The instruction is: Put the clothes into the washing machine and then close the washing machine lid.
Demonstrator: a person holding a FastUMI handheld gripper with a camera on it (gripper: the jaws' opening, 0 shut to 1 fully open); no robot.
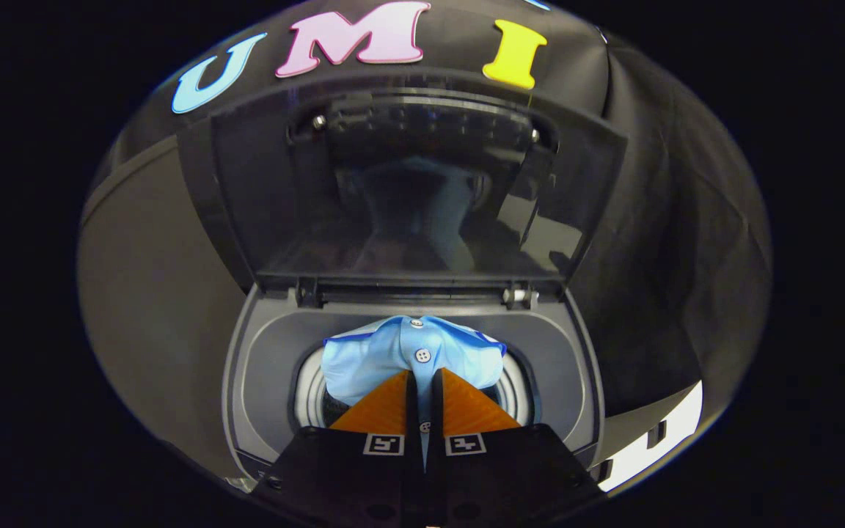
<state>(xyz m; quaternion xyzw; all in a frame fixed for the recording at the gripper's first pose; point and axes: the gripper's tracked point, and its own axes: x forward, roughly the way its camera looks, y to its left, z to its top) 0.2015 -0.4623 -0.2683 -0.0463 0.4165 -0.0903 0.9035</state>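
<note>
My fingers (423, 378) are drawn close together, with only a thin slit between them, and in that slit I pinch a fold of the light blue shirt (411, 356). The cloth runs down between both fingers, so both press on it. A white button (422, 356) sits on the shirt's placket just ahead of my fingertips, a second button lies higher up near the collar, and a third peeks out low in the slit between the fingers.

The shirt bunches out to either side of my fingers and hangs over the round mouth of the washing machine's drum (310, 400). The pale ribbed wall of the drum shows on the left and on the right of the cloth. I cannot tell how much of the shirt already rests inside the drum and how much I carry above it. The shirt's dark blue trim shows along its upper edge.

Around the drum runs the grey top deck of the washing machine (268, 367). Beyond the shirt, the washing machine lid (408, 183) stands open, tilted up and back on its hinges at the far edge of the opening. Its dark glossy panel mirrors a faint blue shape. The booth's black cloth wall (672, 257) hangs behind and to the right of the machine.
</note>
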